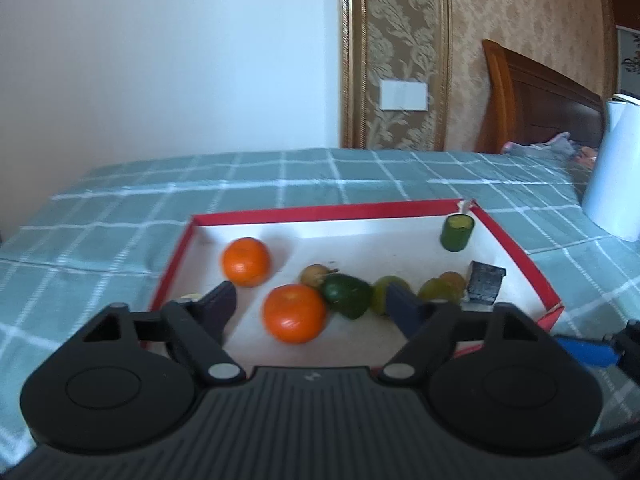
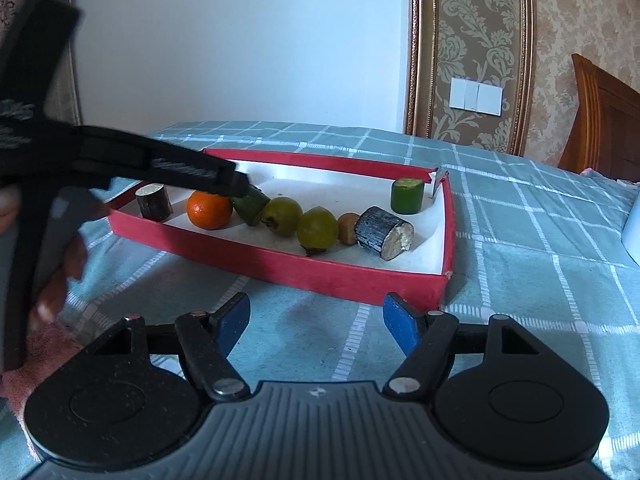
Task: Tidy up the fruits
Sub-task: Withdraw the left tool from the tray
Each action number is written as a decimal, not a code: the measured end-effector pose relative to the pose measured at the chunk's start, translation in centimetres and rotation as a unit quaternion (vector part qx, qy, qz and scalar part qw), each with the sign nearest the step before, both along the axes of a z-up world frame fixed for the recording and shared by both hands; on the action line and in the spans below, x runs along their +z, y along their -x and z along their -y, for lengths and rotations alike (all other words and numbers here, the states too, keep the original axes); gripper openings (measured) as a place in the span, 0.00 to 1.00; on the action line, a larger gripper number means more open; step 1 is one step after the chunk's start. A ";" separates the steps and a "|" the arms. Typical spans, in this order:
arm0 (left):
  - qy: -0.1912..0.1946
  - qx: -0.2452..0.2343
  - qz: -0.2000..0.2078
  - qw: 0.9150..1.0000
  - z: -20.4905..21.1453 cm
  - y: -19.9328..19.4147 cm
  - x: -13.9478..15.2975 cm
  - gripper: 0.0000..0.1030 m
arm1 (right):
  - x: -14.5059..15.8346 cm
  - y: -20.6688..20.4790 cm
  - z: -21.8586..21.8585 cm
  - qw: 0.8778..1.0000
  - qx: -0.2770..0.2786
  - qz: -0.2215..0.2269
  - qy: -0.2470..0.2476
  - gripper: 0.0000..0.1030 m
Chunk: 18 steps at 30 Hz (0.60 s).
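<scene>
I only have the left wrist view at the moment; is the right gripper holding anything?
Observer: No, the right gripper has its jaws open and empty, over the bedspread just outside the red box.
Operator: Thank you. Does the left gripper hide anything at the box's left end from me?
Observer: Yes, a dark brown cylinder stands upright there, near the orange.
</scene>
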<state>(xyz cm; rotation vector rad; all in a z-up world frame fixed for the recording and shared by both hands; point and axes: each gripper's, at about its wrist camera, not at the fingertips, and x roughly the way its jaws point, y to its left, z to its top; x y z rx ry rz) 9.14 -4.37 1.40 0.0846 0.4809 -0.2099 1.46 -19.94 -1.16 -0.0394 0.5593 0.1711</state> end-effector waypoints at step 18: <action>-0.002 0.072 0.014 0.997 -3.2 7.5 0.2 1.00 | 0.2 0.4 0.5 0.999 -0.040 -0.002 -0.036 0.76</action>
